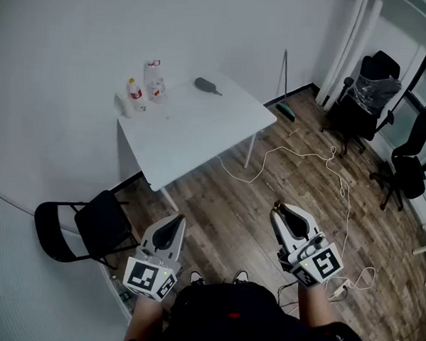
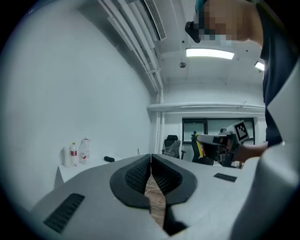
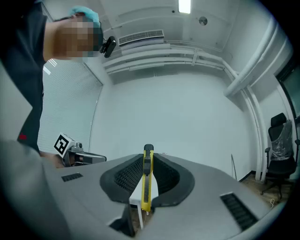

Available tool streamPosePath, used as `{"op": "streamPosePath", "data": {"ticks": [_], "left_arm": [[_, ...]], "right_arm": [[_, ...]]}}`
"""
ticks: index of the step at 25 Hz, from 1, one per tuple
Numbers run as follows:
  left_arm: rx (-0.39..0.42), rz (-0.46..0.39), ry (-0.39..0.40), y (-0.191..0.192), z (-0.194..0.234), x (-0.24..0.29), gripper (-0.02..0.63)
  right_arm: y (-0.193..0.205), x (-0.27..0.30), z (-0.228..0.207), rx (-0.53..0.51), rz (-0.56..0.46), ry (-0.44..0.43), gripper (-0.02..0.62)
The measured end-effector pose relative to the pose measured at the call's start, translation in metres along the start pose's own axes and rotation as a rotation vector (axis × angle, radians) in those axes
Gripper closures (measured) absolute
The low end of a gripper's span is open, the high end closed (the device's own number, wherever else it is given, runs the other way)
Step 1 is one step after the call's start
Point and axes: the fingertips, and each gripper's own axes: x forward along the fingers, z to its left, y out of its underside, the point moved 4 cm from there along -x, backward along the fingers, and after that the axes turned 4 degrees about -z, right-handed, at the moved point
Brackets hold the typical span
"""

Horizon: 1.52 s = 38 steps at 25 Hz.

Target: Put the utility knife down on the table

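**A:** Noting for the record: where is the utility knife (image 3: 147, 183) sitting right now?

**B:** The right gripper (image 1: 292, 213) is clamping it. The yellow body is standing on edge between the ribbed pads, and its tip is poking out past them. The left gripper (image 2: 151, 161) is carrying nothing, and its jaws are resting together.

**A:** And the table (image 1: 201, 133)?

**B:** It is standing well ahead of the person, with open floor in between. Both grippers are hovering in front of the body, pointing roughly level.

**A:** So what is the put-down asking for?

**B:** My judgement is that it is asking for an approach first. I am favouring the bare near half of the tabletop. The bottles (image 1: 145, 88) and a dark object (image 1: 207, 85) are crowding the far edge.

**A:** Any hazards?

**B:** A cable (image 1: 299, 158) is trailing across the floor on the right, and a folding chair (image 1: 89, 224) is sitting to the left. I am guessing a straight walk between them is safest.

**A:** And the release?

**B:** Probably best low. Lay the knife's flat side on the surface before parting the jaws, so it is not dropping or skidding.
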Motion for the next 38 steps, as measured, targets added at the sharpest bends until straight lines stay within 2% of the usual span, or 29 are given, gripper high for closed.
{"op": "streamPosePath", "data": {"ticks": [20, 29, 38], "left_arm": [[-0.014, 0.008, -0.001, 0.005, 0.008, -0.012, 0.581], [-0.038, 0.005, -0.040, 0.010, 0.067, -0.046, 0.581], [-0.049, -0.004, -0.056, 0.021, 0.140, -0.091, 0.581]], "right_arm": [[0.013, 0.011, 0.014, 0.046, 0.028, -0.013, 0.520], [0.041, 0.056, 0.049, 0.005, 0.095, -0.026, 0.520], [0.065, 0.115, 0.105, -0.010, 0.106, -0.036, 0.520]]}}
